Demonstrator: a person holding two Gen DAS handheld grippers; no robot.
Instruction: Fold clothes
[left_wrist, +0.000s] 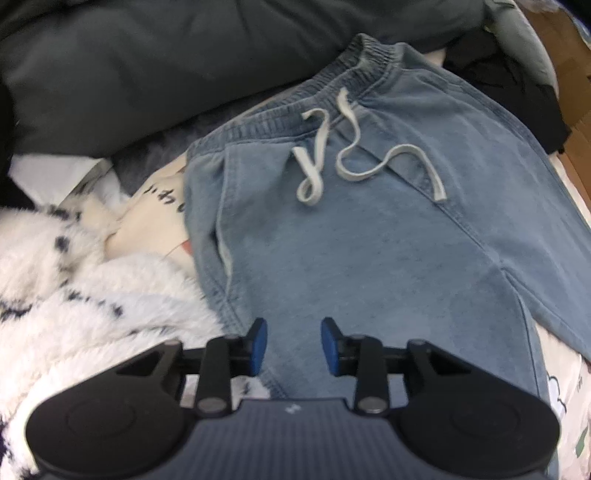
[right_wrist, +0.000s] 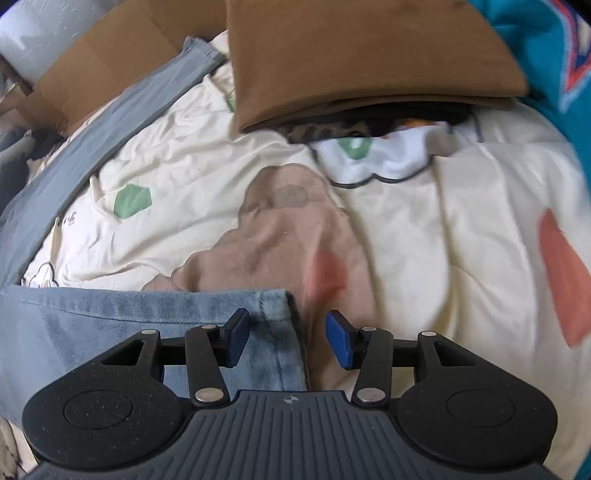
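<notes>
- While both tongs hang open and empty over the blue pants (left_wrist: 369, 229), no writing reads clearly.
- Left gripper (left_wrist: 294, 347): fluffy white garment (left_wrist: 92, 295) beside it.
- Right gripper (right_wrist: 286, 338): brown folded cloth (right_wrist: 369, 55) ahead.

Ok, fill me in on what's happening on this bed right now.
A person with a gripper in each hand is folding clothes on a cream bedspread. The light blue drawstring pants lie spread flat, waistband away from the left gripper, which hovers open over them holding nothing. The right gripper is open above the hem of one leg, not gripping it. A folded brown garment tops a pile beyond, and a fluffy white item lies beside the pants.
</notes>
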